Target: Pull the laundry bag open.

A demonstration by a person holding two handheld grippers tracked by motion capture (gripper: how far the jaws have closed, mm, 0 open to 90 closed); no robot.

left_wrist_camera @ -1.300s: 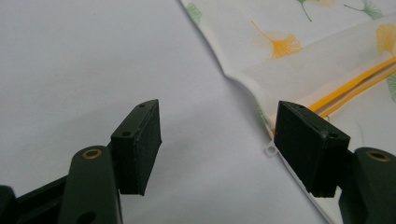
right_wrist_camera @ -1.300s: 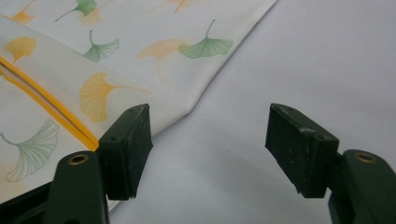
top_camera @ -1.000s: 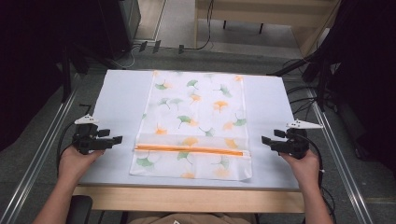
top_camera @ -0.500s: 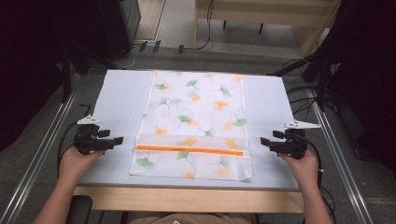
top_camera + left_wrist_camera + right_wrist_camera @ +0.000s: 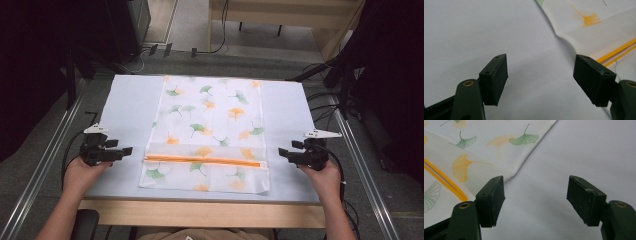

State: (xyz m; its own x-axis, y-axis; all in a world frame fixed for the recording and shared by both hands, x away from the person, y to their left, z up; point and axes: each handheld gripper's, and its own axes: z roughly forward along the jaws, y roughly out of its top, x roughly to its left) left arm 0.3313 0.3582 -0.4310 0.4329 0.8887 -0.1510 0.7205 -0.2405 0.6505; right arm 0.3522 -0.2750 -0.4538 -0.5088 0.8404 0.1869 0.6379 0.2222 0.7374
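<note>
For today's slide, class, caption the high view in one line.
Two open grippers, left gripper and right gripper, flank a leaf-print zip bag lying flat on the table.

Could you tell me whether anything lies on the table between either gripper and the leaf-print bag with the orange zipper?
Nothing visible does. The left gripper and the right gripper both sit open at opposite sides of the leaf-print bag, level with its orange zipper, and bare table alone separates each from the bag's nearest edge.
</note>
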